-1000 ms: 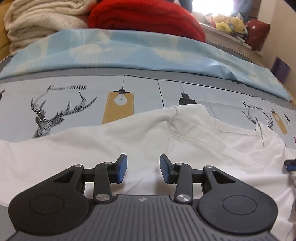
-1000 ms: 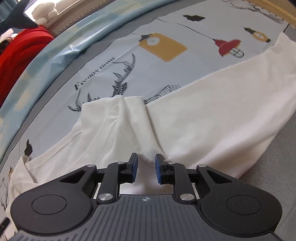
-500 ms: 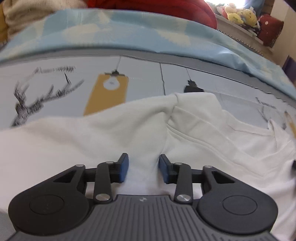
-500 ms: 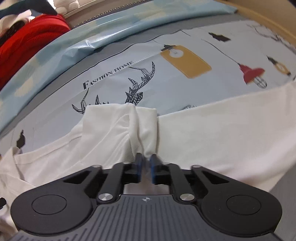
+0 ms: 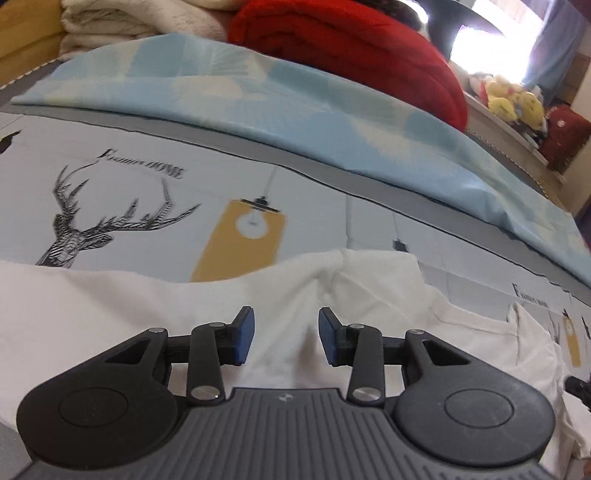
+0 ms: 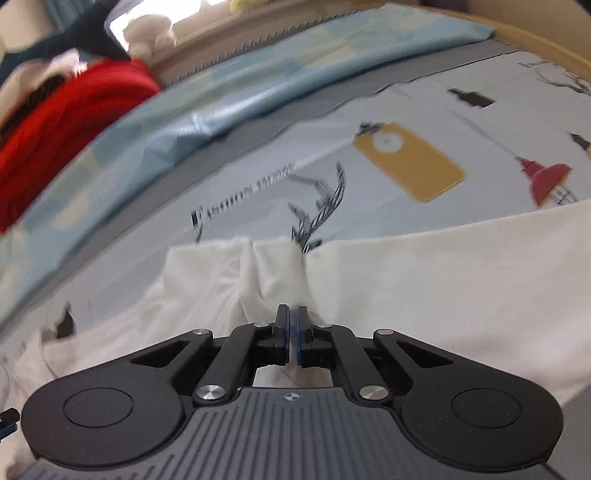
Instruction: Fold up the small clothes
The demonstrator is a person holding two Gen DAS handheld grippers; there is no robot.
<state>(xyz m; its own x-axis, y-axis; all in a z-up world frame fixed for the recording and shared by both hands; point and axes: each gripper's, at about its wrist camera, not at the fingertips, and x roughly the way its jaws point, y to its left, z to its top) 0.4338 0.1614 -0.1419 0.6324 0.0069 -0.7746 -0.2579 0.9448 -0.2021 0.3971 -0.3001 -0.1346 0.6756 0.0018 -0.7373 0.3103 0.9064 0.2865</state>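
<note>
A white T-shirt (image 5: 110, 314) lies spread on a printed bedsheet (image 5: 147, 206), with one short sleeve (image 5: 376, 273) toward the far side. My left gripper (image 5: 286, 338) hovers low over the shirt's body just short of that sleeve. It is open, and flat cloth shows between its blue pads (image 5: 245, 334). In the right wrist view the same T-shirt (image 6: 443, 277) bunches into a ridge by its other sleeve (image 6: 207, 273). My right gripper (image 6: 291, 332) is shut on that ridge, and the cloth is drawn into folds toward its pads.
A light blue quilt (image 5: 258, 96) runs along the far side of the bed. Behind it are a red blanket (image 5: 351, 48) and a cream blanket (image 5: 129, 18). Plush toys (image 5: 513, 99) sit on a ledge at the far right. A wooden bed frame (image 6: 535, 37) borders the sheet.
My right gripper has closed on a fold of the shirt beside the sleeve and gathered the cloth. My left gripper has shifted sideways over the shirt and rolled, still open.
</note>
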